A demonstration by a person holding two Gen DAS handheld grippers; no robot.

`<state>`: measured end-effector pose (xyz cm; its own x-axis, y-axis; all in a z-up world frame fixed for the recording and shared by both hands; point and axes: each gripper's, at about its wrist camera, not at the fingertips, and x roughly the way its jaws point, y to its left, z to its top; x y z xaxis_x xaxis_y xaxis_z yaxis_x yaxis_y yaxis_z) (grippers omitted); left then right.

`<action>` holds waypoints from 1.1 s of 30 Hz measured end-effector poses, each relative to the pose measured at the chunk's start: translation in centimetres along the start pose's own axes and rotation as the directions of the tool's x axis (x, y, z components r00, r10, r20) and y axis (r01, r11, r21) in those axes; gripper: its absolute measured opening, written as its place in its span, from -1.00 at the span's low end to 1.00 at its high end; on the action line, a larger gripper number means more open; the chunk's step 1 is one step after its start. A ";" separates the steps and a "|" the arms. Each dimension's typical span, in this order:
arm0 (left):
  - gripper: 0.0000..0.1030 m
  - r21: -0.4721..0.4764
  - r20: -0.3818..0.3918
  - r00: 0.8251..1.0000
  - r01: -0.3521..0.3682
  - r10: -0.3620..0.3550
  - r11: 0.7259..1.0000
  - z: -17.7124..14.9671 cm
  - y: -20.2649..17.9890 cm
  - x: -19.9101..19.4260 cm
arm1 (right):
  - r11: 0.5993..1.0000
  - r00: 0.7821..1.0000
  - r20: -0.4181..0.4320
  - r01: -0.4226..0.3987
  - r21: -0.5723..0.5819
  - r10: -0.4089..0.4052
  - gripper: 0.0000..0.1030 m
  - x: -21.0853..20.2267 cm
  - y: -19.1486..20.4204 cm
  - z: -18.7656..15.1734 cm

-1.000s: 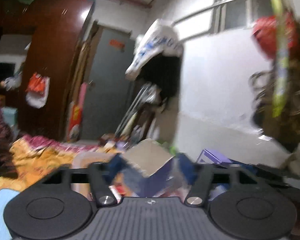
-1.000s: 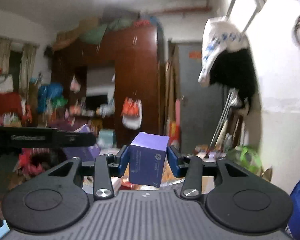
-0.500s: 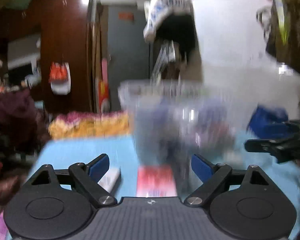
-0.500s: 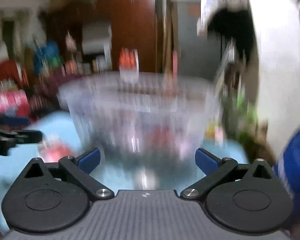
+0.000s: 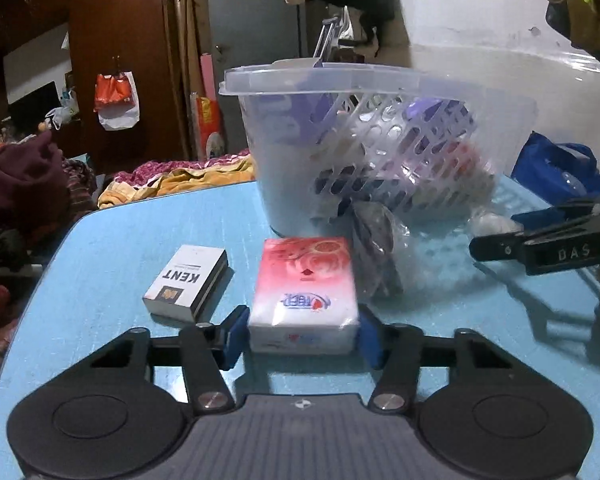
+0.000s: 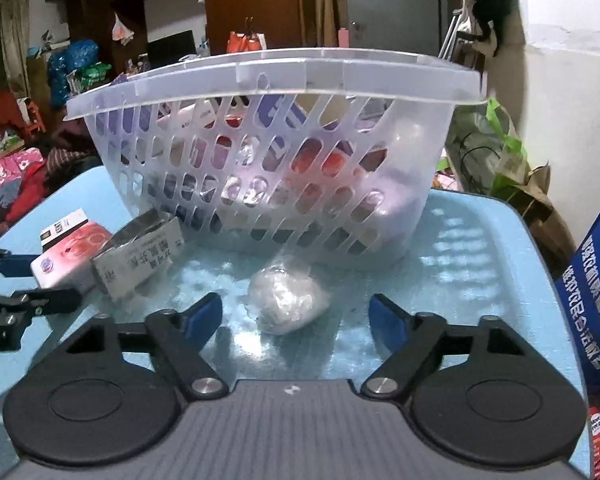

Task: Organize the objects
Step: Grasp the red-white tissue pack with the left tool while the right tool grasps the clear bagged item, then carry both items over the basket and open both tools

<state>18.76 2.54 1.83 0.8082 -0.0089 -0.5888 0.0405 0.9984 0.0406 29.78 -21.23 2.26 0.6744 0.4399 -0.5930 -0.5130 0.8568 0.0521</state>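
while left wrist reads kent pack (image 5: 186, 280), right wrist barely glimpses it.

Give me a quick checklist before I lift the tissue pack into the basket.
1. Left gripper around the tissue pack, jaws just closing: ok.
2. Pads firmly pressing the pack: cannot tell.
3. Cigarette box apart from the pack: ok.
4. Basket upright on the blue table: ok.
5. Right gripper open, wrapped bundle between its fingers, ungripped: ok.
6. Room left in the basket: cannot tell.
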 end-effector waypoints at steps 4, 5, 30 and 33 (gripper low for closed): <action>0.10 -0.023 0.011 1.000 0.011 -0.011 1.000 -0.1 0.5 -0.2 | 1.000 1.000 0.002 0.004 -0.013 -0.004 0.07 0.1 0.2 -0.1; 0.10 -0.036 0.024 0.999 0.027 -0.027 0.999 -0.2 0.8 -0.3 | 1.000 1.000 0.007 0.008 -0.012 -0.007 -0.03 0.0 0.2 -0.1; 0.10 -0.066 0.503 0.855 0.184 -0.127 0.981 0.3 0.7 -7.8 | 0.985 0.886 0.441 -0.083 -0.150 0.142 -0.07 -9.9 3.0 -0.7; 0.10 -0.047 0.512 0.847 0.196 -0.145 0.979 5.8 -0.4 -8.3 | 0.992 0.861 0.506 0.012 -0.126 0.054 -0.06 -11.9 2.8 3.5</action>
<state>15.43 1.93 11.35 0.9793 -0.1810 -0.0912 0.1703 0.9788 -0.1137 22.19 -23.11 12.27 0.8217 0.5609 -0.1008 -0.5677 0.8213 -0.0571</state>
